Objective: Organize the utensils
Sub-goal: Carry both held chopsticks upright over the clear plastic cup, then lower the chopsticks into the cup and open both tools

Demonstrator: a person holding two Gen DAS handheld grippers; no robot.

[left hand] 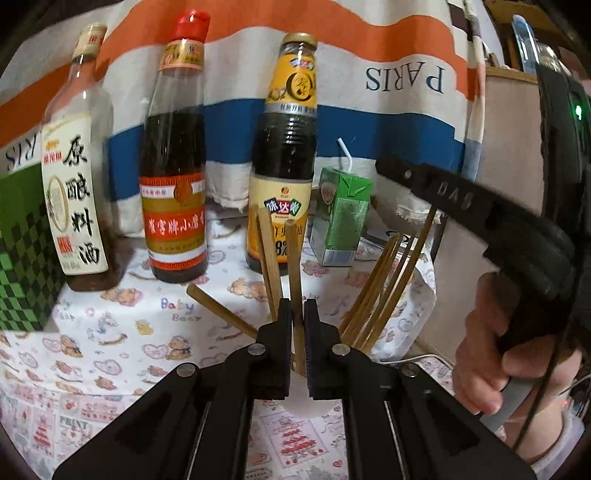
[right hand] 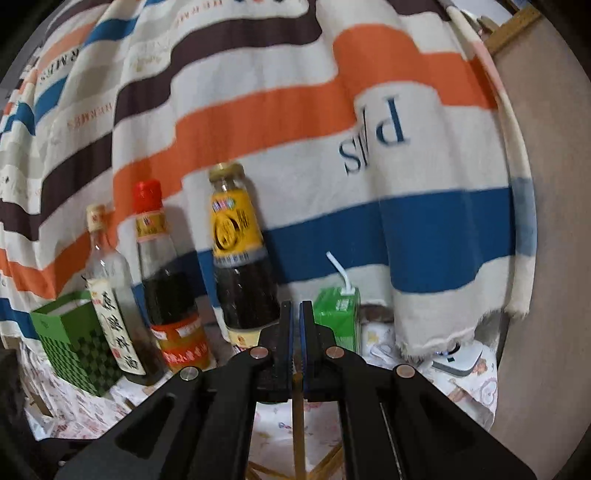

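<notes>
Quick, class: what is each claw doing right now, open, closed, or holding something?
Left claw: closed on a chopstick.
Right claw: closed on a chopstick.

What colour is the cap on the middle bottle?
Red: the cap tops the middle bottle, sharpest in the left wrist view.

The left black plastic two-finger tongs (left hand: 297, 314) pointed forward and slightly down, their jaws nearly together and pinched on a thin wooden stick. The right black tongs (right hand: 296, 314) pointed almost level, their blue-lined jaws pressed nearly shut, with a thin stick showing in the gap. In the left wrist view a bare hand (left hand: 495, 343) wrapped its fingers round the right tool's handle.
</notes>
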